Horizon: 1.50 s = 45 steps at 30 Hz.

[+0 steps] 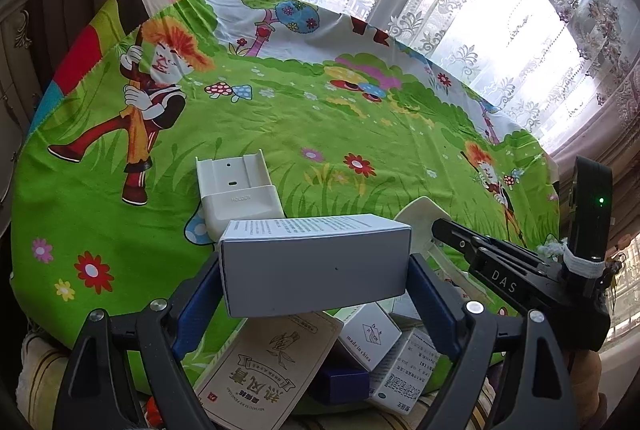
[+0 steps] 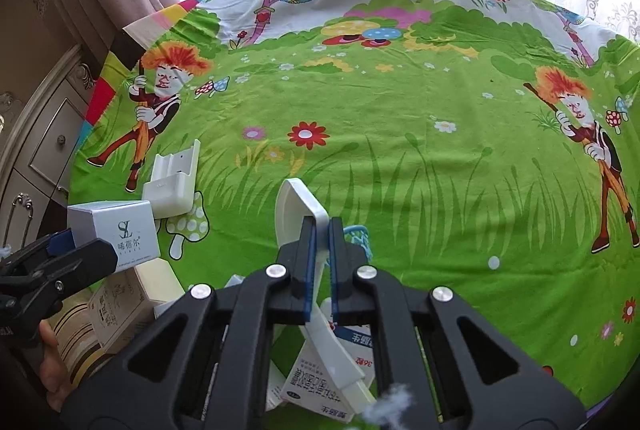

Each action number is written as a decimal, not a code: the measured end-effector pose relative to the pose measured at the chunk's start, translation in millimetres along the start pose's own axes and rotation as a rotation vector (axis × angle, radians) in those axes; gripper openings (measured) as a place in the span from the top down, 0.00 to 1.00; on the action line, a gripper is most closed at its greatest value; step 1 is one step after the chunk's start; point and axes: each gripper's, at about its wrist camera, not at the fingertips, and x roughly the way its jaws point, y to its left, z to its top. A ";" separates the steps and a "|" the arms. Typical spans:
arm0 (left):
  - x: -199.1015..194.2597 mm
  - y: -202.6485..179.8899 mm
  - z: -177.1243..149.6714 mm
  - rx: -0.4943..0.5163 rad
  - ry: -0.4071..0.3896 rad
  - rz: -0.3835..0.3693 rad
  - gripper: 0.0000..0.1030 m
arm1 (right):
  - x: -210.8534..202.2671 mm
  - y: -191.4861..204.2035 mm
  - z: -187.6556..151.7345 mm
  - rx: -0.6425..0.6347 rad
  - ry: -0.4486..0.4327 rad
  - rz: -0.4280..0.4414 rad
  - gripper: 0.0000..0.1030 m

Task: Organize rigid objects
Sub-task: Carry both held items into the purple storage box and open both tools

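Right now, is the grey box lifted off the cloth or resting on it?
Lifted. The grey box is clamped between the left tool's blue pads, with other cartons visible underneath it.

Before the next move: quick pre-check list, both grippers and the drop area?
1. Left gripper gripping grey box: ok, pads on both ends, box lifted.
2. Right gripper shut on white plastic piece: ok, pinched between the pads.
3. Grippers apart from each other: ok, a gap shows in both views.
4. White holder sits on the cloth just beyond the grey box: not ok if moving straight forward.
5. Box pile under the grippers: cannot tell if stable; boxes overlap at odd angles.
6. Cloth farther out for set-down: ok, nothing on it there.
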 end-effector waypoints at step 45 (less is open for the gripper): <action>-49.4 -232.2 -189.1 0.507 0.270 -0.458 0.14 | -265.4 -177.7 -242.9 0.403 -0.143 -0.504 0.92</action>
